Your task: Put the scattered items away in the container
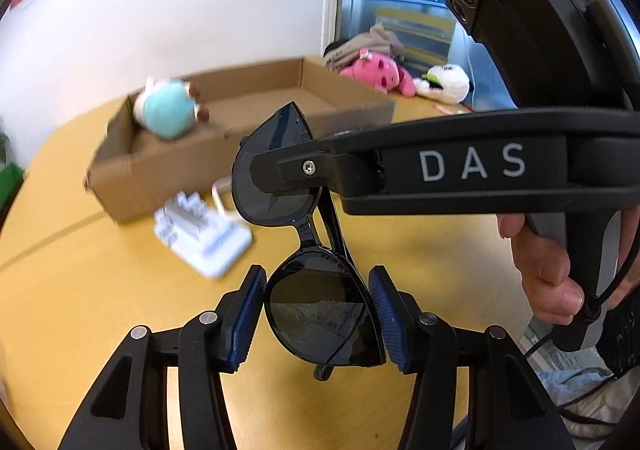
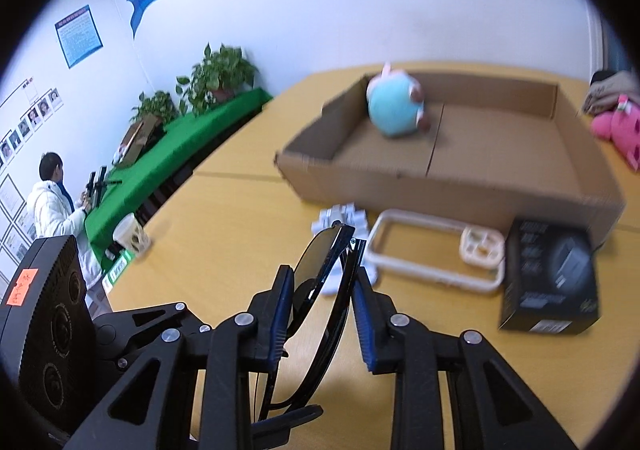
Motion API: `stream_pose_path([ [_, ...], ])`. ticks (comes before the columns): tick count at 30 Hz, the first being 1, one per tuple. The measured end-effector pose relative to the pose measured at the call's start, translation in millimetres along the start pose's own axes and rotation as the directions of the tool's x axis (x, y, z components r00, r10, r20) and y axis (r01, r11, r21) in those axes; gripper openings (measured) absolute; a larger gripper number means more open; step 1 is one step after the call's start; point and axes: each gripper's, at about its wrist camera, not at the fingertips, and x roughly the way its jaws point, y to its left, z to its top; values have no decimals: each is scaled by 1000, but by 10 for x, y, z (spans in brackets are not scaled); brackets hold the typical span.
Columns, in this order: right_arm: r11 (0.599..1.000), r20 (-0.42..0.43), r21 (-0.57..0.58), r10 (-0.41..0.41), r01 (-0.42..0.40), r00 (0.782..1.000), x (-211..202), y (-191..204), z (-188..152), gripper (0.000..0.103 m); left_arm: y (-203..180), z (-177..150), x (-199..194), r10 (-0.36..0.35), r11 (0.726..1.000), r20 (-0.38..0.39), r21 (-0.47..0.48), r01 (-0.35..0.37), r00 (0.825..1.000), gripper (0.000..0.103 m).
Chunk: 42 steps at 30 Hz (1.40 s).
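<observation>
Black sunglasses [image 1: 320, 314] are held above the yellow table by both grippers. My left gripper [image 1: 320, 318] is shut on one lens. My right gripper [image 2: 320, 302] is shut on the other lens of the sunglasses [image 2: 324, 290]; its finger [image 1: 304, 170] reaches in from the right in the left wrist view. The cardboard box [image 1: 256, 154] lies beyond with a teal plush toy [image 1: 166, 112] inside at its left end. The box [image 2: 460, 178] and the plush [image 2: 394, 110] also show in the right wrist view.
On the table before the box lie a white block item [image 1: 200, 234], a white frame [image 2: 436, 250] and a black carton [image 2: 550, 278]. Pink and white plush toys [image 1: 384, 74] lie behind the box. A person [image 2: 56, 202] stands by a green bench with plants [image 2: 220, 74].
</observation>
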Motion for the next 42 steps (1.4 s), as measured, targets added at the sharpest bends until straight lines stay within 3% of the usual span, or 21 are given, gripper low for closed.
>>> stream_pose_path([
  [15, 996, 174, -67, -45, 58, 984, -600, -82, 930, 25, -21, 1055, -186, 20, 998, 152, 59, -29, 988, 56],
  [27, 986, 258, -150, -26, 67, 966, -963, -215, 2002, 24, 97, 2129, -360, 65, 994, 282, 70, -88, 957, 56],
  [36, 984, 270, -163, -20, 66, 963, -1013, -425, 2692, 24, 305, 2820, -278, 60, 995, 301, 55, -81, 952, 56],
  [42, 986, 233, -157, -16, 54, 972, -699, -603, 3063, 24, 530, 3141, -2, 70, 997, 258, 13, -76, 964, 56],
])
